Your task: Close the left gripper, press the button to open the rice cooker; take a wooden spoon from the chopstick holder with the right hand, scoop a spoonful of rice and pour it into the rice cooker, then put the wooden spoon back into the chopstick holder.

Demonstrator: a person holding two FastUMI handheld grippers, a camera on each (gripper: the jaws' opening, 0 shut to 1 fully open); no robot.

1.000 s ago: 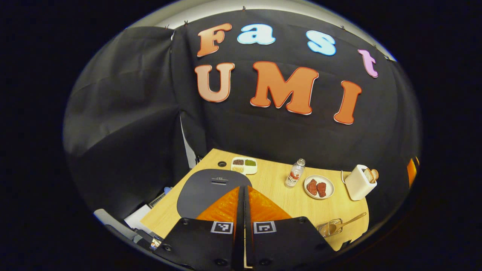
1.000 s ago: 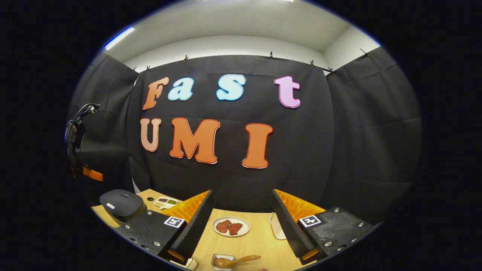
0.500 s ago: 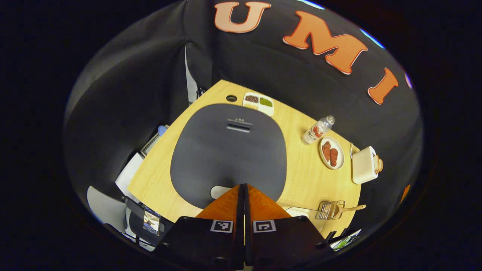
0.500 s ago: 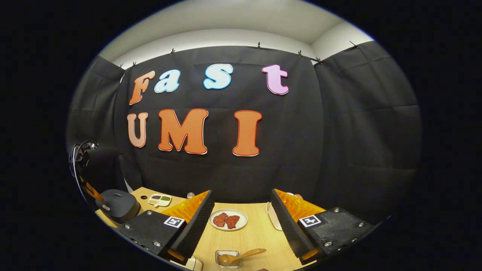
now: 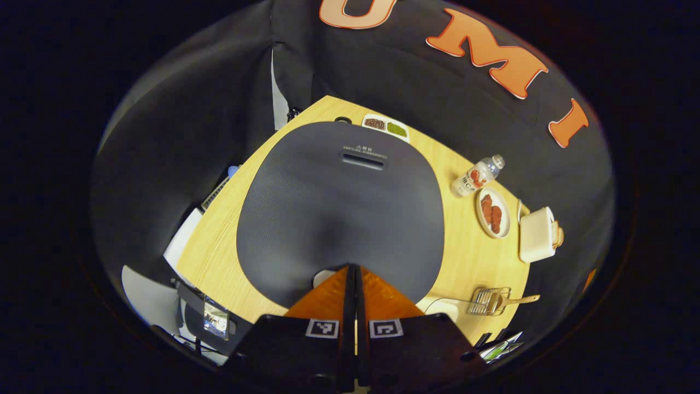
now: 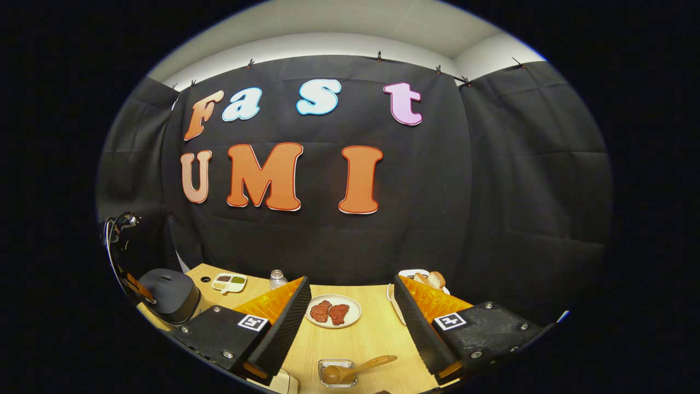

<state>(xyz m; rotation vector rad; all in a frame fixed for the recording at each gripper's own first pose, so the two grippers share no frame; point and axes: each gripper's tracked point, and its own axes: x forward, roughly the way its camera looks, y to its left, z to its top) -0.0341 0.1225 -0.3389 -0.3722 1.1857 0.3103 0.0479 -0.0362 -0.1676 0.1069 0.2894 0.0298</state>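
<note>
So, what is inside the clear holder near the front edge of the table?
A wooden spoon sits in the clear holder, bowl down inside it, handle leaning out to the right over the rim. Whatever lies beneath the spoon's bowl is covered.

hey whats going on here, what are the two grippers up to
A person is working two handheld grippers at a wooden table. The left gripper, fingers shut together, is pointed down at the front edge of the dark rice cooker, right at its pale button; the lid is still closed. The right gripper hangs open above the table, holding nothing. The wooden spoon sits untouched in its holder.
</note>
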